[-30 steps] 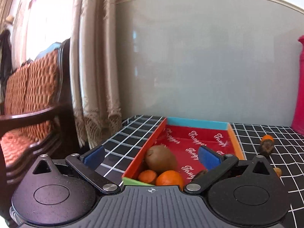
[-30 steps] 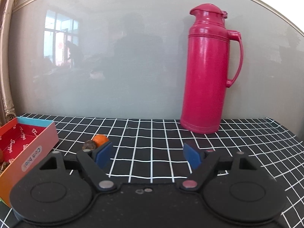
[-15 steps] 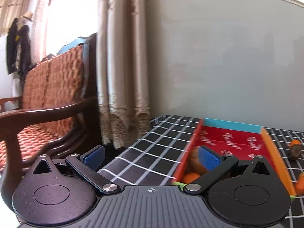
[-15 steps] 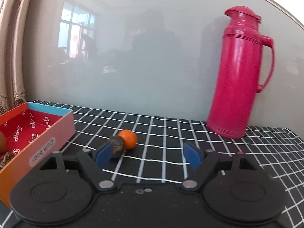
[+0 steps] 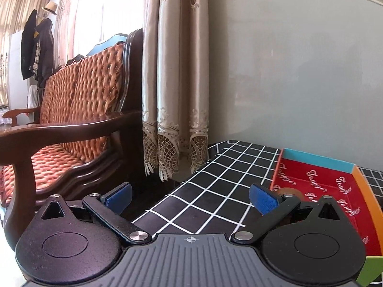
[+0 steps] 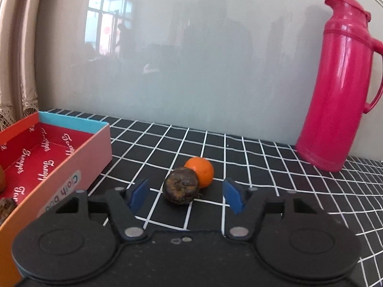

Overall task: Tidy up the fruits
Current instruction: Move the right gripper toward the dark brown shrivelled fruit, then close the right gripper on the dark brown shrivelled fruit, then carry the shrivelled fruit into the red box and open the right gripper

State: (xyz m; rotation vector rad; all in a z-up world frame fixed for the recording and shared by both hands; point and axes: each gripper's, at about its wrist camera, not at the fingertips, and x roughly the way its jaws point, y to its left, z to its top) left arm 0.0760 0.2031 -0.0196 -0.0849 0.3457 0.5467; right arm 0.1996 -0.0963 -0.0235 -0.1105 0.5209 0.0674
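In the right wrist view a dark brown, spotted fruit [image 6: 181,185] lies on the black checked tablecloth [image 6: 263,167], touching a small orange [image 6: 200,171] behind it. My right gripper [image 6: 186,195] has its jaws closing, with the dark fruit between the blue pads [image 6: 140,191] and gaps on both sides. The red-lined box [image 6: 55,157] sits to the left, with brown fruit at its near end. In the left wrist view my left gripper [image 5: 190,197] is open over the table's left edge, and the box [image 5: 318,186] is at the right, a brown fruit [image 5: 288,191] partly hidden behind the right finger.
A tall pink thermos jug [image 6: 337,83] stands at the back right against the grey wall. Off the table's left edge are a wooden sofa with orange woven cushions [image 5: 71,119] and beige curtains [image 5: 174,83].
The right gripper moved left and down so the dark fruit now lies between its jaws, which have narrowed. The left gripper swung left, away from the box and towards the sofa.
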